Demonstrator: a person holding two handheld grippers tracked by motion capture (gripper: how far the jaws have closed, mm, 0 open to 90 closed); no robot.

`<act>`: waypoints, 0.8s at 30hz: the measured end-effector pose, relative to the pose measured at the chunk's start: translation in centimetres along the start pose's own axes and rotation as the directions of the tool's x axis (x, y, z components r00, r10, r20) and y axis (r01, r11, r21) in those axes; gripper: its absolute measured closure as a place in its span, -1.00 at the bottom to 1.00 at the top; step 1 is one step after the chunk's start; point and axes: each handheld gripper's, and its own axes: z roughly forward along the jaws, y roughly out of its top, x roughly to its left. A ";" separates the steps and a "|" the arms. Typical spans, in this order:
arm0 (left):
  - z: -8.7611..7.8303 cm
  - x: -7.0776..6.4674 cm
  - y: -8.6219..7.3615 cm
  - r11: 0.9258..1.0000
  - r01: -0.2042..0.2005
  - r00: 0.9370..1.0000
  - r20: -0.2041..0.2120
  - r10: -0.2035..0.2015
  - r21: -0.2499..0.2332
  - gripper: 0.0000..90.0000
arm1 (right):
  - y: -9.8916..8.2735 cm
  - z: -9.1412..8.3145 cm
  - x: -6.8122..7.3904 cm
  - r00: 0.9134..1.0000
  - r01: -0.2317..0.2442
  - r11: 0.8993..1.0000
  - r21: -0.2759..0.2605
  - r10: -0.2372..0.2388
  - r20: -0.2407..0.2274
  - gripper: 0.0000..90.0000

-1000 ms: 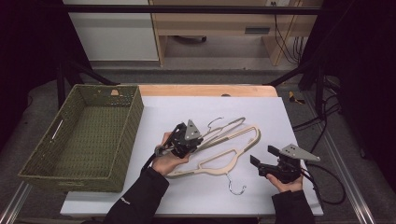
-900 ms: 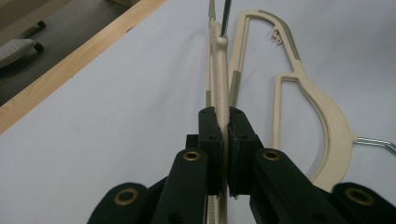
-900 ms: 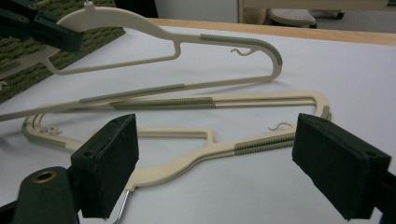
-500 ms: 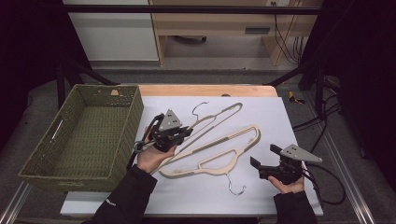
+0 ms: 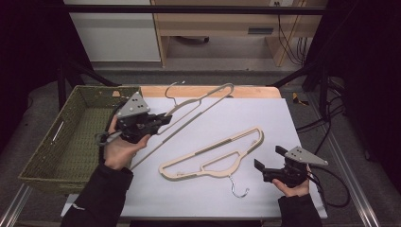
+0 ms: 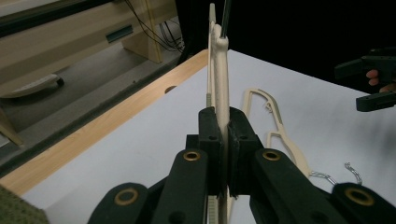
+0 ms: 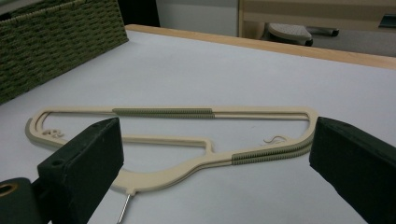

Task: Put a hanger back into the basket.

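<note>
Left tongs (image 5: 163, 118) clenched on raised hanger (image 5: 201, 101), lifted off white surface (image 5: 283, 123), just right of green basket (image 5: 71, 137); in left gripper view hanger edge (image 6: 219, 74) sits pinched between pads. Second hanger (image 5: 213, 156) lies flat mid-surface, hook toward near edge. Right tongs (image 5: 259, 165) spread wide, empty, just right of flat hanger, not touching; hanger (image 7: 173, 140) lies ahead between jaws.

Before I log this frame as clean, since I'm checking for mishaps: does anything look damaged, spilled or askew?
Nothing looks damaged or spilled. One hanger lies flat on the white mat, slanted to the mat's edges. The left gripper is shut on the other hanger, held up off the mat beside the basket. The right gripper is open, holding nothing.
</note>
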 end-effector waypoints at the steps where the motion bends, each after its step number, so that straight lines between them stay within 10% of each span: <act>1: -0.5 0.3 0.1 1.000 0.002 1.000 -0.004 -0.002 -0.002 0.91 | 0.0 0.0 0.0 1.000 -0.003 1.000 0.000 0.003 0.001 -0.92; 24: -9.3 10.4 -3.0 0.999 0.024 0.989 -0.146 -0.020 0.022 0.91 | 0.0 0.1 0.2 1.000 -0.001 1.000 0.009 0.001 0.006 -0.93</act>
